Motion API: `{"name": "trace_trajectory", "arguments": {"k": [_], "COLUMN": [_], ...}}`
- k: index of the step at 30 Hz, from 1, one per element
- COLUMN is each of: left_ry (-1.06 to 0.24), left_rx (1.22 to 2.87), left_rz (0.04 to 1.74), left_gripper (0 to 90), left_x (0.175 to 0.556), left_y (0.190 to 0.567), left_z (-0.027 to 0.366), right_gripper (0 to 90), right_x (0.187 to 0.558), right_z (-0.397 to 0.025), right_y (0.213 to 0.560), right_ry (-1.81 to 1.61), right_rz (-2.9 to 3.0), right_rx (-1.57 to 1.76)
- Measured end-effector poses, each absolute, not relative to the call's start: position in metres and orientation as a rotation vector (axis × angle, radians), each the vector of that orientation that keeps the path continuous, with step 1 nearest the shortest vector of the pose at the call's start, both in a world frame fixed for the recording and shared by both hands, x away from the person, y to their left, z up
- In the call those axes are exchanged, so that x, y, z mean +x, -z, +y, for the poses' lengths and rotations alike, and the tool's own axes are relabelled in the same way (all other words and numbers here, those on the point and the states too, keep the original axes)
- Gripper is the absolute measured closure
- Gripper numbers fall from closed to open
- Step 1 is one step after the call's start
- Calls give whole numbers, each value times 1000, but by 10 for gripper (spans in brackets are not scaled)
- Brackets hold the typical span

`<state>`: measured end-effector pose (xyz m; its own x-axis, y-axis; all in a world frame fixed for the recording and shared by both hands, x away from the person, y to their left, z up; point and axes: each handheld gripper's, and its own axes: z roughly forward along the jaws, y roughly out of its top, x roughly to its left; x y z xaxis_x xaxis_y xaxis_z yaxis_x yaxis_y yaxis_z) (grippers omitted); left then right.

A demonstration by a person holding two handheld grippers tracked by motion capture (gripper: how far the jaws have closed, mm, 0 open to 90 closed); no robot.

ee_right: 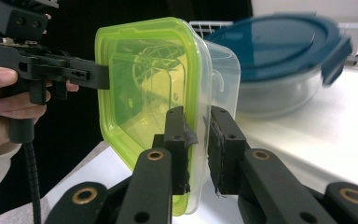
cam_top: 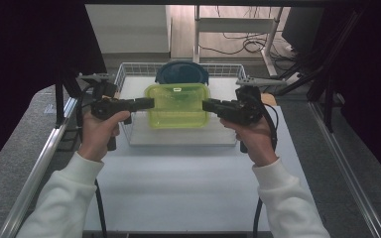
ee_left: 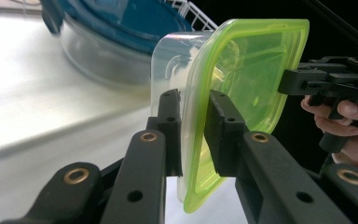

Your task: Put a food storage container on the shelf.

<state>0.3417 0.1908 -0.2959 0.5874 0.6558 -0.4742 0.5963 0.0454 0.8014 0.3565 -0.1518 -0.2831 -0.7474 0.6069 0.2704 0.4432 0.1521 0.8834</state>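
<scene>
Between the left gripper's (ee_left: 193,135) black jaws sits the rim of a lime-lidded container (ee_left: 242,88), the jaws pinched narrow on the lid edge and clear wall. At the opposite short end the right gripper (ee_right: 198,149) clamps the same rim just as tightly. Seen from the high view, the container (cam_top: 177,105) hangs level between both grippers, lid up, its long axis running left to right across the table, above the front part of a white wire basket (cam_top: 129,74). Behind it, inside the basket, rests a round glass bowl with a dark blue lid (cam_top: 181,72), its front half hidden by the container. Whether the container touches the basket floor is hard to tell. White sleeves (cam_top: 64,198) are cut off at the bottom edge.
</scene>
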Motion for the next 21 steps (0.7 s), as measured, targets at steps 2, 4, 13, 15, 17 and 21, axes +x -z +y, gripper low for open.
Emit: {"name": "trace_trajectory", "arguments": {"k": [2, 4, 13, 15, 17, 21], "left_ry": [-71, -76, -64, -65, -61, -23], "left_rx": [1624, 1621, 1618, 1620, 1621, 1626], "left_rz": [1064, 1059, 1074, 1081, 1088, 1113], "left_gripper": [773, 772, 773, 773, 775, 778], "left_x": [346, 352, 385, 392, 400, 420], "left_y": [289, 282, 251, 245, 241, 240], "left_z": [192, 193, 200, 201, 201, 200], "right_gripper": [778, 777, 779, 780, 781, 782], "right_x": [360, 364, 394, 402, 410, 428], "right_z": [-150, -148, -140, -138, -138, -138], "right_y": [276, 269, 238, 233, 230, 228], "right_ry": [-1649, -1645, -1649, -1649, -1646, -1640], "right_rz": [2256, 2251, 2231, 2224, 2226, 2228], "right_rx": [1033, 1031, 1047, 1062, 1081, 1134]}}
